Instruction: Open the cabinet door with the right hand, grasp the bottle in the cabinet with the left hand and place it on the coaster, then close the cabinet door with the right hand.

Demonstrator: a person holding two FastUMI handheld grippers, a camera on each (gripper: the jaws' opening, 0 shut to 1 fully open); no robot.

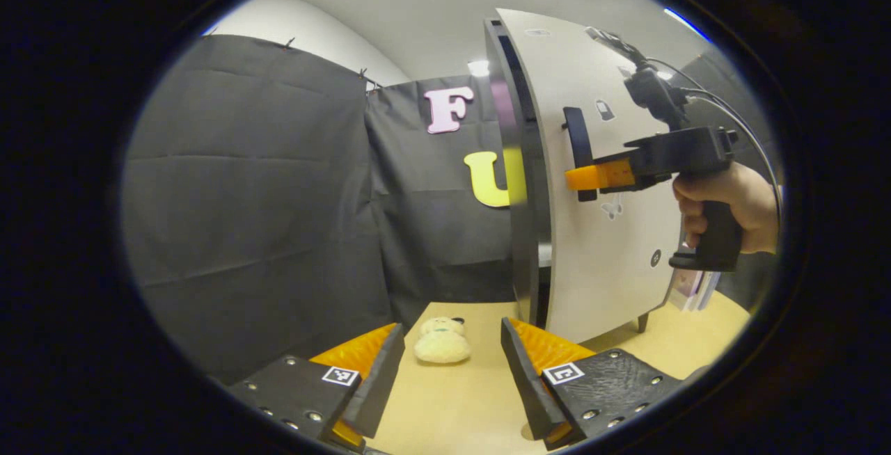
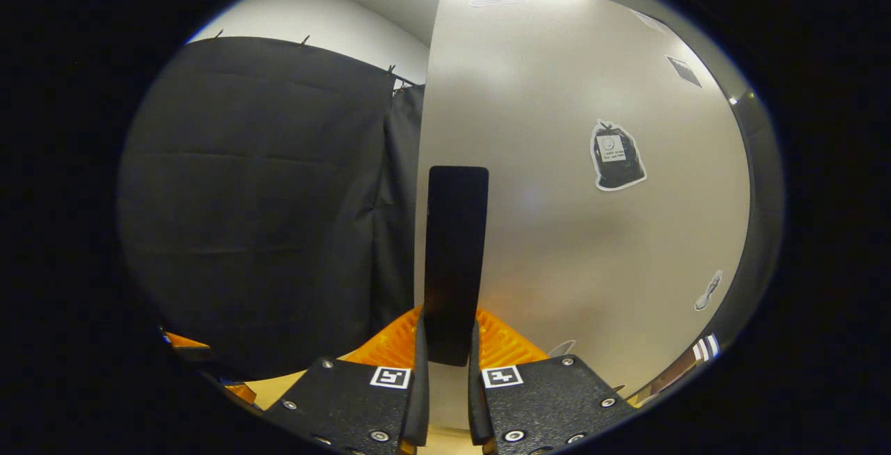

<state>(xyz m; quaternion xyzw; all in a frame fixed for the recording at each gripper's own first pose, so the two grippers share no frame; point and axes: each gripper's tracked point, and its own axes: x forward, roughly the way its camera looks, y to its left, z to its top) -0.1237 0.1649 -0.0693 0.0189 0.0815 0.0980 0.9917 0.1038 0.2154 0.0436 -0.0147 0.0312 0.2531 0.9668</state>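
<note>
The white cabinet door (image 1: 605, 260) carries a black vertical handle (image 1: 576, 142). In the left gripper view a hand (image 1: 738, 197) holds my right gripper (image 1: 581, 177) level against that handle. In the right gripper view the handle (image 2: 456, 246) stands upright between the two fingers of my right gripper (image 2: 449, 323), and both press on its lower end in front of the door (image 2: 557, 197). The door looks slightly ajar from the dark cabinet frame (image 1: 522, 218); the inside is hidden. My left gripper (image 1: 452, 330) hangs open low over the table (image 1: 452, 406), left of the cabinet.
A small cream plush toy (image 1: 442, 344) lies on the wooden table just beyond my left gripper's fingertips. Some books or boxes (image 1: 692, 288) stand behind the cabinet at the right. Black cloth walls close off the back and left.
</note>
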